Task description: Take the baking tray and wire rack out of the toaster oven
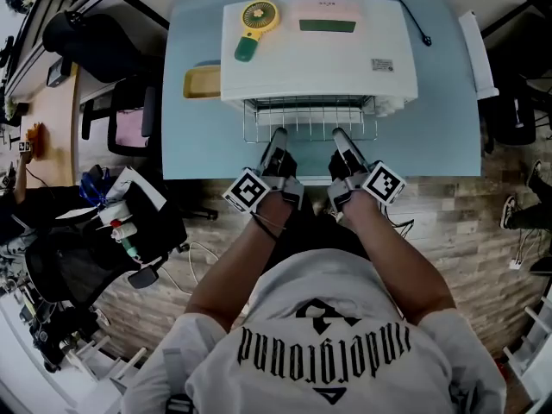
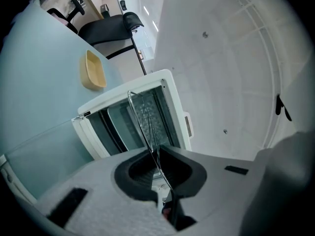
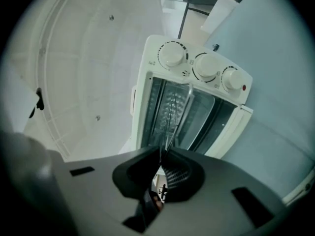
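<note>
Head view: wire rack (image 1: 309,121) juts from oven (image 1: 319,46).

A pale blue rectangular desk (image 1: 448,128) stands on a brown wood-plank floor (image 1: 466,222). A small yellow handheld fan with a green handle (image 1: 255,22) lies far left on top of the white toaster oven (image 1: 345,59). A thin black cable (image 1: 420,26) trails across the desk's far right. A black office chair (image 1: 90,41) stands left of the desk.

Pale blue table (image 1: 448,141) on wood-plank floor (image 1: 470,231), what seems a black office chair (image 1: 90,43) at left
</note>
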### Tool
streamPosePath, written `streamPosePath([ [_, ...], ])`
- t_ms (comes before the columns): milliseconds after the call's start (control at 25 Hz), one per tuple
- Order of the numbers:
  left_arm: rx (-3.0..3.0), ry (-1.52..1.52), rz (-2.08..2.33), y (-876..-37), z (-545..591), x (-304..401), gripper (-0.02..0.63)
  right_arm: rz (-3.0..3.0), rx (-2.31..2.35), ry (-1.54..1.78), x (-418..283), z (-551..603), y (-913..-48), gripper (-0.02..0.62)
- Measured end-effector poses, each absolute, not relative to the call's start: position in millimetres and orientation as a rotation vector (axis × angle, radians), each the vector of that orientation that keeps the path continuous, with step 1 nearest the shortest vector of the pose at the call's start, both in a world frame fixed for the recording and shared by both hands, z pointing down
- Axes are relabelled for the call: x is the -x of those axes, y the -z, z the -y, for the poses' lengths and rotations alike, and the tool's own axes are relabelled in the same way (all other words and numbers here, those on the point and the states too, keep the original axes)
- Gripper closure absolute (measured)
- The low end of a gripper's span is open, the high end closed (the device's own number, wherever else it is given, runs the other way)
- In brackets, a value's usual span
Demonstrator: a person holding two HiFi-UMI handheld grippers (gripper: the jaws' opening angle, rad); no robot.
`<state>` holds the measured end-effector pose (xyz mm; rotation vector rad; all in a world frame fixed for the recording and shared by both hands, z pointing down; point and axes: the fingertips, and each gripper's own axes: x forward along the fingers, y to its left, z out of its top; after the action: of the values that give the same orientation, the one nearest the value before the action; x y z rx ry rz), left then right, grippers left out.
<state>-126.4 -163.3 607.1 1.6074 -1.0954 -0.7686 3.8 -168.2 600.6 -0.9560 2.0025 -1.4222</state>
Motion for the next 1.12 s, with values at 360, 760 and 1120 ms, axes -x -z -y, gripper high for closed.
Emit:
streamPosePath([
  [360,-1.634,0.739,1.124,-605.9,120.5,128.0,0.584,-2.071,0.889,1.447,-2.6,127.1,-589.7,0.574],
  [760,-1.660,0.739,1.144,-595.5,84.5,125.0,0.583,-2.100,0.847,1.456,-6.4,91.0,-579.6,0.568],
  [1120,-1.652,0.736,1.136,-594.4,52.7,115.3,0.586,-2.101,0.866,1.505,-15.2,61.4,-584.6,0.572],
])
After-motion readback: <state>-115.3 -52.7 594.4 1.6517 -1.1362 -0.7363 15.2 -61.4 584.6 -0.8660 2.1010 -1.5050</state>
